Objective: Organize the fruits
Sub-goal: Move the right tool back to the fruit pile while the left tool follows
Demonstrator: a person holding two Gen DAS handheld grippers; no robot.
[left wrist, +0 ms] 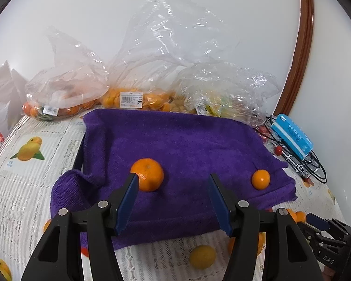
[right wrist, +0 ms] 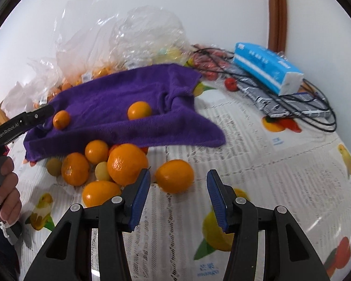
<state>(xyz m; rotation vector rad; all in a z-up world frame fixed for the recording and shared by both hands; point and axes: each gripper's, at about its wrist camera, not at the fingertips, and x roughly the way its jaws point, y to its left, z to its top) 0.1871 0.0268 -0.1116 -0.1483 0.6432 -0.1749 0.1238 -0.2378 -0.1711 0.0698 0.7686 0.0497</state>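
Purple towel holds two fruits; more wait

Purple towel (left wrist: 187, 145) at frame centre carries a mandarin (left wrist: 148, 174) and a smaller orange (left wrist: 260, 179). Left hand-held gripper (left wrist: 173, 201) gapes wide, empty. Right hand-held gripper (right wrist: 179, 199), also wide, hovers by the loose orange (right wrist: 174, 176) on the worktop (right wrist: 257, 154), probably next to grasp.

the purple towel (left wrist: 189, 140) is fuzzy matt cloth. the bags (left wrist: 166, 53) are crinkled, glossy clear plastic; the oranges (right wrist: 126, 164) have shiny dimpled peel. the tablecloth (right wrist: 269, 164) looks lacy and ribbed.

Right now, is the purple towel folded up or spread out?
Spread out, though rumpled: the purple towel lies open with two oranges on it, its corner bunched.
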